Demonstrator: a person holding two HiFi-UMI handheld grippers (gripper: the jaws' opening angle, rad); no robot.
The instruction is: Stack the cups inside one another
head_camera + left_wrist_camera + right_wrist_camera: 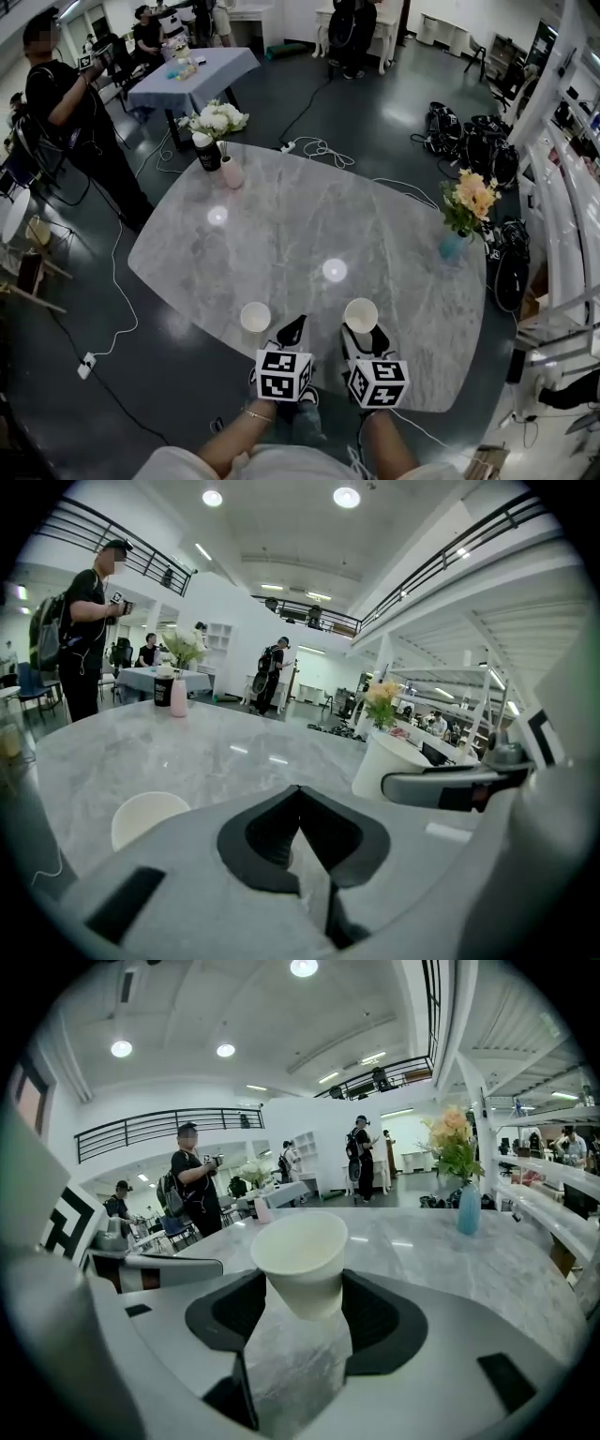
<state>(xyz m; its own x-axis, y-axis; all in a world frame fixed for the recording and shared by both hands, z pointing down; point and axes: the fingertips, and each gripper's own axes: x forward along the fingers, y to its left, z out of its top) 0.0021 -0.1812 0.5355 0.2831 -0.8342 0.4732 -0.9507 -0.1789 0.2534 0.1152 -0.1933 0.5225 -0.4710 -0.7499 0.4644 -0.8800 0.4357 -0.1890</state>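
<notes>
Two white paper cups are on or over the grey marble table (281, 234). One cup (300, 1260) (361, 315) sits between the pads of my right gripper (302, 1286) (362, 336), which is shut on its lower part; its base hangs just above the tabletop. The other cup (255, 317) (145, 816) stands upright on the table, just left of my left gripper (292, 326) (300, 791). That gripper's fingertips meet with nothing between them, apart from the cup. In the left gripper view the held cup (389, 766) shows at the right.
At the table's far left stand a black vase of white flowers (208, 150) and a pink bottle (232, 172). A blue vase of orange flowers (453, 244) stands at the right edge. A person (75, 122) stands beyond the left side, and cables lie on the floor.
</notes>
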